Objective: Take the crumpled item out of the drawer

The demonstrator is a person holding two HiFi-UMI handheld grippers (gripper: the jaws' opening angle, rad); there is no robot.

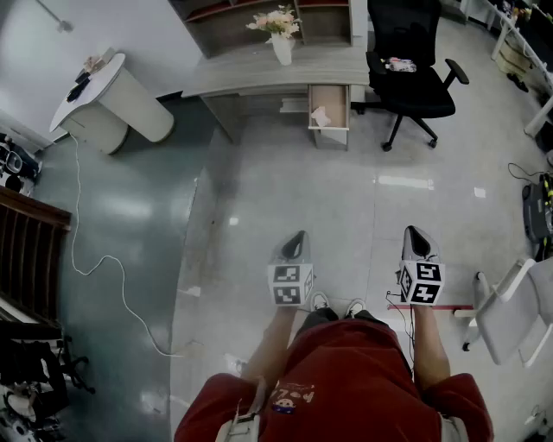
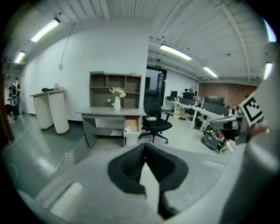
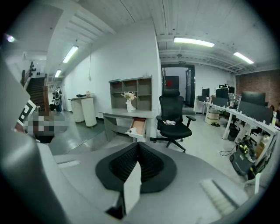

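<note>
Under the right end of the bench [image 1: 259, 76], the open drawer [image 1: 344, 110] holds the crumpled item [image 1: 320, 116]. Well apart from it, the left gripper [image 1: 296, 236] and right gripper [image 1: 416, 231] have jaws together, empty.

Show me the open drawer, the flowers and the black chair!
open drawer [image 1: 336, 97], head view, its bare wooden bottom
flowers [image 1: 276, 22], head view, the blossoms
black chair [image 1: 421, 97], head view, its seat
</note>
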